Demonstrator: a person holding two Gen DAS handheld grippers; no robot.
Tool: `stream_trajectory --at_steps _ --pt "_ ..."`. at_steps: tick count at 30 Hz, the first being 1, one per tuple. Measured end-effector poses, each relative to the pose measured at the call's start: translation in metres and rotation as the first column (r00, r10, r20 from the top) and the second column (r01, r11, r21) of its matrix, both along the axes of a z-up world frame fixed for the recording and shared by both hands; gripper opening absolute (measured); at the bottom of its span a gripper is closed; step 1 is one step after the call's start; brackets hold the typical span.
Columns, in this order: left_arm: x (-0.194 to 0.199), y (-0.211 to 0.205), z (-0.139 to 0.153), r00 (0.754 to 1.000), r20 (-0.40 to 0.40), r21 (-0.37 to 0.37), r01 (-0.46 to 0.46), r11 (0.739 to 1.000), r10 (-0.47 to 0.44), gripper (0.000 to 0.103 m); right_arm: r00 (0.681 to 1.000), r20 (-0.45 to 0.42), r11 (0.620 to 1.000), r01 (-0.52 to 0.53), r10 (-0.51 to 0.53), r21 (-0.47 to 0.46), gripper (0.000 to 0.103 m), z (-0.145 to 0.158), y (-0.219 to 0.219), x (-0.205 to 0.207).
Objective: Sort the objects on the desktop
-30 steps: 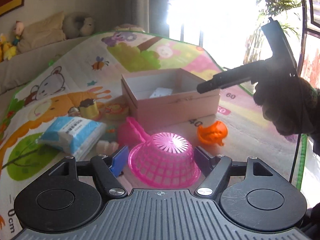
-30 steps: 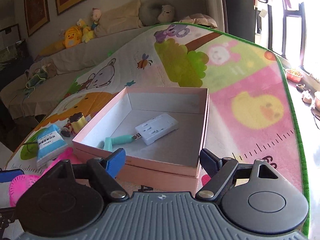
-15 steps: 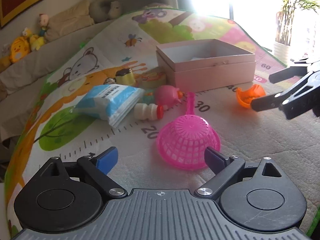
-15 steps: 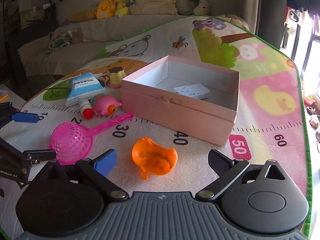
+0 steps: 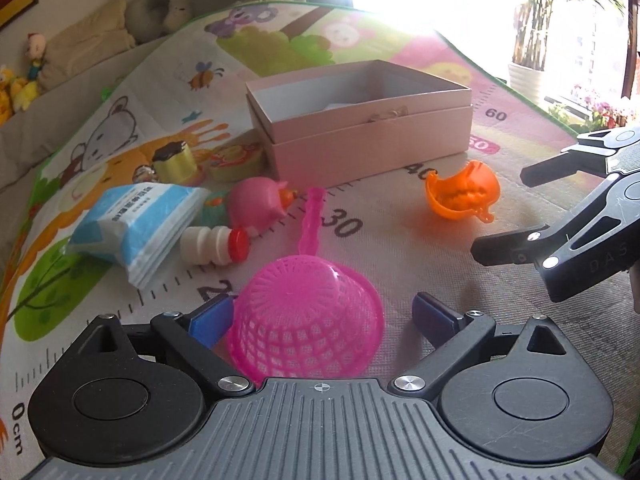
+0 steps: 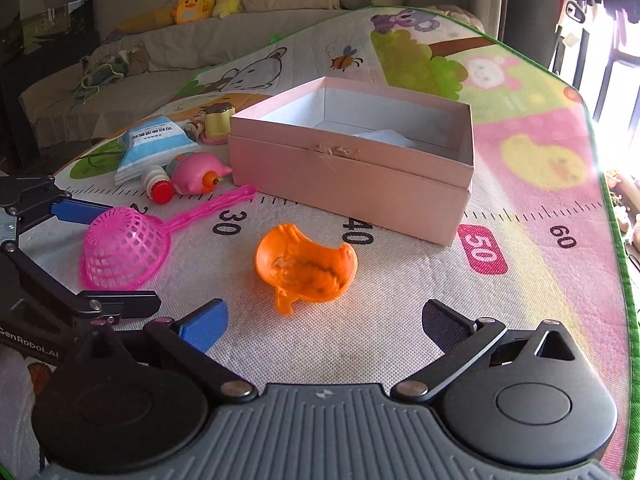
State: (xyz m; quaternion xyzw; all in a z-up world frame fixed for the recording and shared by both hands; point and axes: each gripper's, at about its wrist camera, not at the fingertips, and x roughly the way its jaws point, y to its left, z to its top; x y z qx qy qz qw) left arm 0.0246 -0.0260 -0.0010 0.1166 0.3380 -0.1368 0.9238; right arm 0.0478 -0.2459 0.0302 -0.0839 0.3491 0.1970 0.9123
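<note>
Left wrist view: left tool [image 5: 322, 314] spread apart around upturned pink strainer [image 5: 306, 314]; right tool [image 6: 324, 322] likewise apart.

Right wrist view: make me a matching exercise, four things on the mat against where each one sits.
Things:
1. pink strainer
2. orange duck mould
3. pink box
4. blue tissue pack

Places:
A. by the mat's 40 mark
B. left of the pink pig toy
C. between the left gripper's jaws
D. behind the orange mould

Pairs: 1-C, 2-A, 3-D, 4-B
</note>
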Motion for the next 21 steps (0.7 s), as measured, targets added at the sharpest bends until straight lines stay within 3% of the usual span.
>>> stream_trajectory --at_steps 9,15,17,21 --pt "-0.001 0.014 0.001 0.998 0.017 0.017 -0.062 0.998 0.061 0.102 0.998 0.065 1.000 -0.009 0.009 -0.013 0.102 0.010 0.017 0.005" --pt "-0.002 0.020 0.002 0.997 0.019 0.021 -0.082 0.996 0.081 0.102 1.000 0.030 1.000 -0.002 0.003 -0.018 0.078 0.005 0.027 0.019" --pt "-0.002 0.021 0.003 0.998 0.014 0.012 -0.063 0.998 0.063 0.102 1.000 0.013 1.000 -0.003 0.003 -0.014 0.060 0.003 0.026 0.021" --pt "0.003 0.014 0.003 1.000 0.012 0.017 -0.026 1.000 0.025 0.102 1.000 0.005 1.000 -0.003 0.003 -0.011 0.057 0.003 0.025 0.019"
